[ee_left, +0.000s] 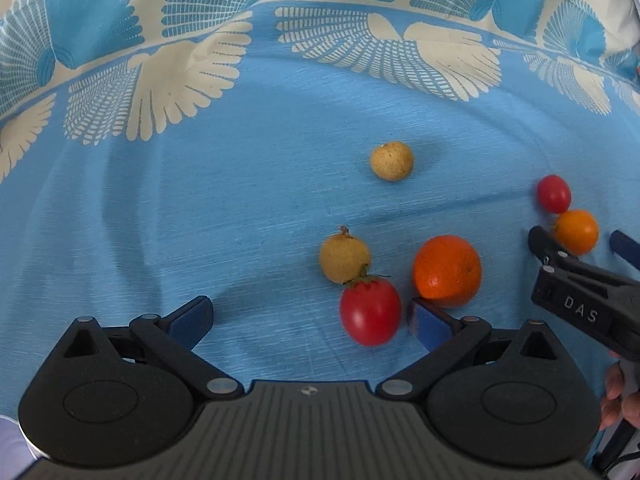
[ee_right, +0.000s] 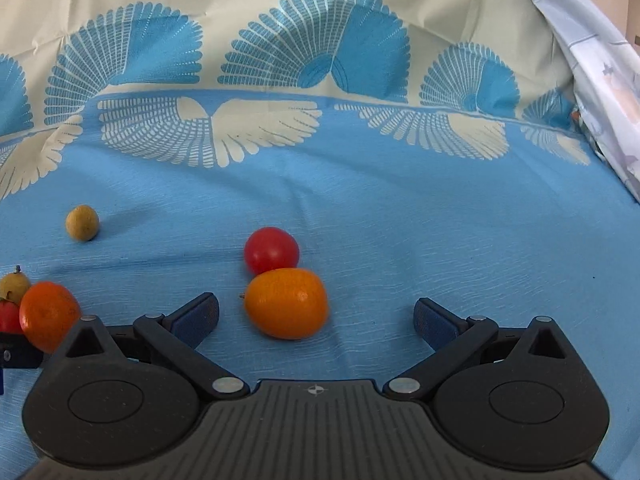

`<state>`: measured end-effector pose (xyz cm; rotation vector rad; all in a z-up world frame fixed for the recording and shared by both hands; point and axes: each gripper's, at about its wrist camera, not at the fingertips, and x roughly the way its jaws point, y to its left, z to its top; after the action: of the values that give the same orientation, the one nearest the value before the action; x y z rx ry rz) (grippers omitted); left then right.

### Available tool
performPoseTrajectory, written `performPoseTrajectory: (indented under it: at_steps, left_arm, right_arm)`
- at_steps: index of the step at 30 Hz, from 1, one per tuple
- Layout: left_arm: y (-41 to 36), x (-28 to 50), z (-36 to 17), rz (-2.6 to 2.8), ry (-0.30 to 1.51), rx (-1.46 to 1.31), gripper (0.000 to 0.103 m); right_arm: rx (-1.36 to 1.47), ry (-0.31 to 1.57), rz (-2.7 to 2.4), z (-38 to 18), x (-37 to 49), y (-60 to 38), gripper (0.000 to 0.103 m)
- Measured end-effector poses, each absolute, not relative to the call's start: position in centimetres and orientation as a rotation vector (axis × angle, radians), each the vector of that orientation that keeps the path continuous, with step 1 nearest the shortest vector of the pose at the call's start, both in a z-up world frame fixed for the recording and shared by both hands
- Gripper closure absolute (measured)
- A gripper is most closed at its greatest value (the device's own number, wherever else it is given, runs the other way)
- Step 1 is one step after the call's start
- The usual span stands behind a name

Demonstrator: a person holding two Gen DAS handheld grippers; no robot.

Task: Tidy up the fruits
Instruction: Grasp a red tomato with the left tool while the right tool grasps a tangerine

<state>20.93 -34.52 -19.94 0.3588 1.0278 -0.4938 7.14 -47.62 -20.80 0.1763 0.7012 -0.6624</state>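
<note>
Six fruits loose on a blue cloth [ee_left: 248, 208] with a cream fan border; no bowl or tray in sight.

Right gripper [ee_right: 316, 320]: fingers spread wide, holding nothing. Small orange citrus [ee_right: 286, 303] straight ahead, just beyond the tips and a little nearer the left finger [ee_right: 196, 314], long axis crosswise to the fingers. Small red tomato [ee_right: 272, 251] right behind it, touching or nearly so. Same pair, in the left wrist view, at far right, the citrus [ee_left: 576, 232] between the right gripper's tips.

Left gripper [ee_left: 312, 320]: fingers likewise wide and empty. Large red tomato [ee_left: 370, 310] just ahead, right of centre, close to the right finger [ee_left: 430, 326]. Yellow-brown fruit with a stalk [ee_left: 344, 256] touching it from behind. Big orange [ee_left: 447, 271] just beside the right finger's tip, outside the gap. Second yellow-brown fruit [ee_left: 392, 161] farther off, alone.

Likely next: right gripper on the small citrus, needing only a short advance and a slight shift left to centre it. Risk: nudging the tomato behind into a roll.
</note>
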Motion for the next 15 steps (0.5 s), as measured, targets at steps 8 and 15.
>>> performPoseTrajectory:
  at_steps: [8,15]
  left_arm:
    - [-34.4,19.8,-18.6,-0.501,1.014,0.316,0.037]
    - [-34.3,17.9,-16.1,-0.563,1.035,0.292,0.071]
  right_arm:
    - [0.182,0.686,-0.658,-20.7,7.0,-47.8,0.012]
    - [0.210,0.664,-0.647,-19.6,5.9,-47.6,0.062]
